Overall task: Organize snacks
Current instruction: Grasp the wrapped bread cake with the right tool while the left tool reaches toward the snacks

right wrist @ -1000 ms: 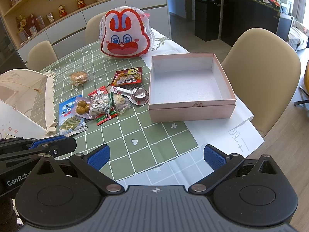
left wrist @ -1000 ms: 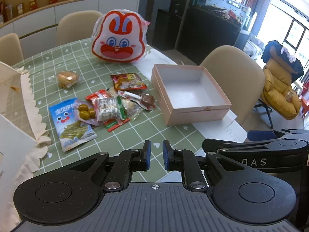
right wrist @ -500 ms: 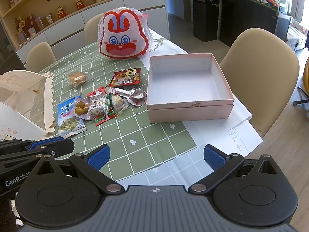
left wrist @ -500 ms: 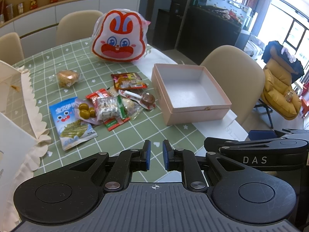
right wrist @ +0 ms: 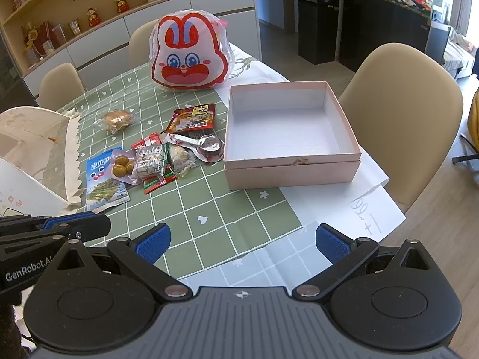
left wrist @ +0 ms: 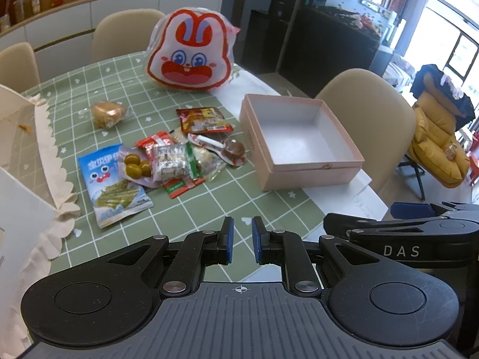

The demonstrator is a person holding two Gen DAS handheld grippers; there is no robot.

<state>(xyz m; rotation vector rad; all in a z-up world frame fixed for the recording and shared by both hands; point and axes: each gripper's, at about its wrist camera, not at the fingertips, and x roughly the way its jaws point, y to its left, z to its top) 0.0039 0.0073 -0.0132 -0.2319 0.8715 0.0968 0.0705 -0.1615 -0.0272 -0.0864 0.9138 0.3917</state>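
- Snack packets are judged light, crinkly and slippery; a sealed edge is to be pinched.
- Left gripper: fingers closed, empty.
- Right gripper: fingers open, empty.

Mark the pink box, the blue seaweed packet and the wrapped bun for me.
pink box [right wrist: 287, 175], right wrist view, front wall.
blue seaweed packet [left wrist: 115, 193], left wrist view, lower printed half.
wrapped bun [right wrist: 117, 121], right wrist view, middle.
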